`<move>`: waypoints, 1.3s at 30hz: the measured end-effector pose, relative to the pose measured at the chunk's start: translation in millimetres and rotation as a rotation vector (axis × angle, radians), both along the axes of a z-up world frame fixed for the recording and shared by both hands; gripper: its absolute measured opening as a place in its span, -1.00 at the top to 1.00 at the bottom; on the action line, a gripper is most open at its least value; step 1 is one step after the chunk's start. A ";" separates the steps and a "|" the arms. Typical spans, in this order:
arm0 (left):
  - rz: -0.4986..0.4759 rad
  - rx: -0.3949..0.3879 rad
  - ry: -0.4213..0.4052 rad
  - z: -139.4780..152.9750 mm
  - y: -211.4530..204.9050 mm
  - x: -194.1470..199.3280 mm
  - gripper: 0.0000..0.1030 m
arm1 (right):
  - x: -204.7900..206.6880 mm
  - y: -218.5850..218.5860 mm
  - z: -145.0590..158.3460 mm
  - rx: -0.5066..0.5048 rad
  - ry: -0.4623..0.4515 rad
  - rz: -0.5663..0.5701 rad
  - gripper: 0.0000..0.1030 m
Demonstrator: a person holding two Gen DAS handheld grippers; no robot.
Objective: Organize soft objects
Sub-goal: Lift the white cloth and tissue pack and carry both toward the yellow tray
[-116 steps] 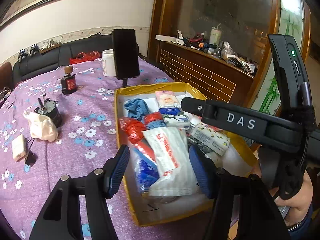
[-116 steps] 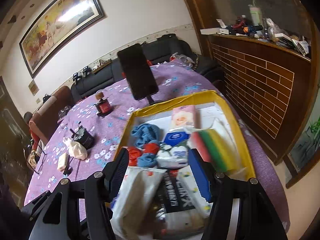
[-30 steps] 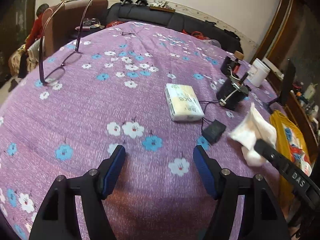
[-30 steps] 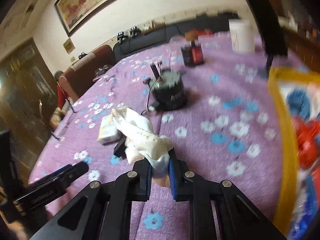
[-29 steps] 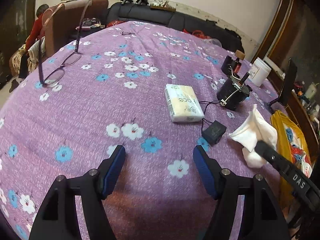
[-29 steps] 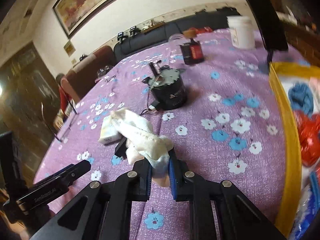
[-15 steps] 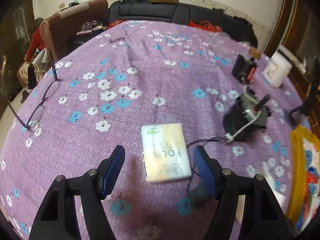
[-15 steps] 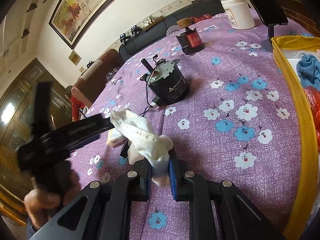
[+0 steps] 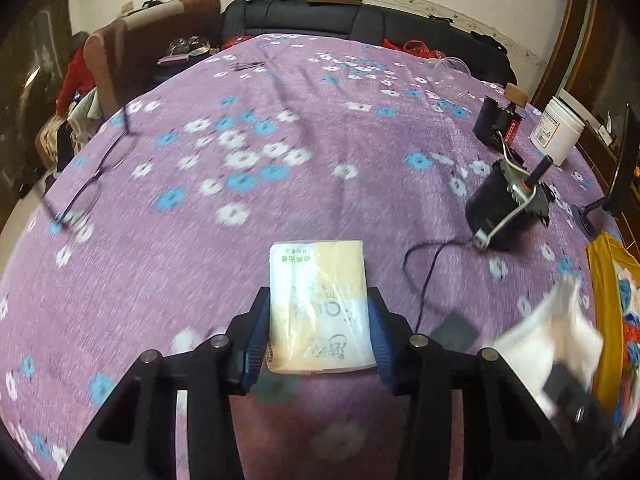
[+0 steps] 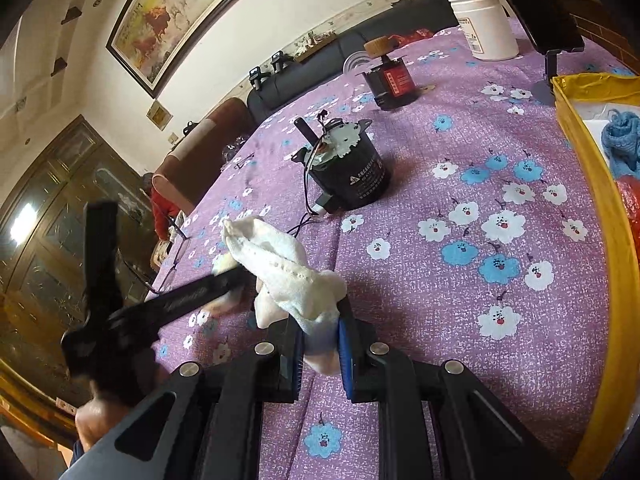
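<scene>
Tissue pack, pale yellow plastic-wrapped rectangle, now lies between left gripper fingers, which are closing narrow onto its sides; a second ago it lay ahead, ungripped. Black motor sits clear. Right view: right gripper fingers pinch white cloth; yellow box beside, open purple desk between.

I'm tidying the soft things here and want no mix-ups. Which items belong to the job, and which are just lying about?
Job: tissue pack between the closing left gripper; white cloth in the right gripper; yellow box.

Lying about: motor, glasses, white jar.
</scene>
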State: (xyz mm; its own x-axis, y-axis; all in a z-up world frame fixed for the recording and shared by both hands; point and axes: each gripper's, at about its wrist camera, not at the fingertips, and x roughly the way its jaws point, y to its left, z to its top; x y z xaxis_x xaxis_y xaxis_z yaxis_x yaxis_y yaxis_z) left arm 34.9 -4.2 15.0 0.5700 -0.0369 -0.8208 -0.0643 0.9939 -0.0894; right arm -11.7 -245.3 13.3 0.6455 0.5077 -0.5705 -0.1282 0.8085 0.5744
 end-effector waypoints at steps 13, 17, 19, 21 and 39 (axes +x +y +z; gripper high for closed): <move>-0.043 0.002 -0.039 0.3 10.7 -103.1 0.13 | -18.8 6.0 11.9 -0.086 -0.035 0.003 0.68; -0.071 0.061 -0.089 -3.6 -4.7 -117.5 0.13 | -36.2 10.5 14.9 -0.135 -0.058 0.013 0.68; -0.068 0.098 -0.114 -5.8 -10.3 -120.0 0.12 | -45.2 13.9 18.9 -0.179 -0.091 0.004 0.68; -0.081 0.089 -0.124 -5.3 -11.0 -121.4 0.12 | -50.5 17.8 20.6 -0.213 -0.114 -0.001 0.68; -0.058 0.034 -0.152 -5.6 -3.6 -126.8 0.12 | -54.3 6.4 21.4 -0.151 -0.142 -0.017 0.68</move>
State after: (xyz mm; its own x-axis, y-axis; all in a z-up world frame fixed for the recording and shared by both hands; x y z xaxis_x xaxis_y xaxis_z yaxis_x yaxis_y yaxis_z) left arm -91.9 -7.8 9.4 0.6854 -0.0472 -0.7267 0.0051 0.9982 -0.0601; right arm -66.1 -239.0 34.7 0.7329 0.4117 -0.5416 -0.1851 0.8868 0.4235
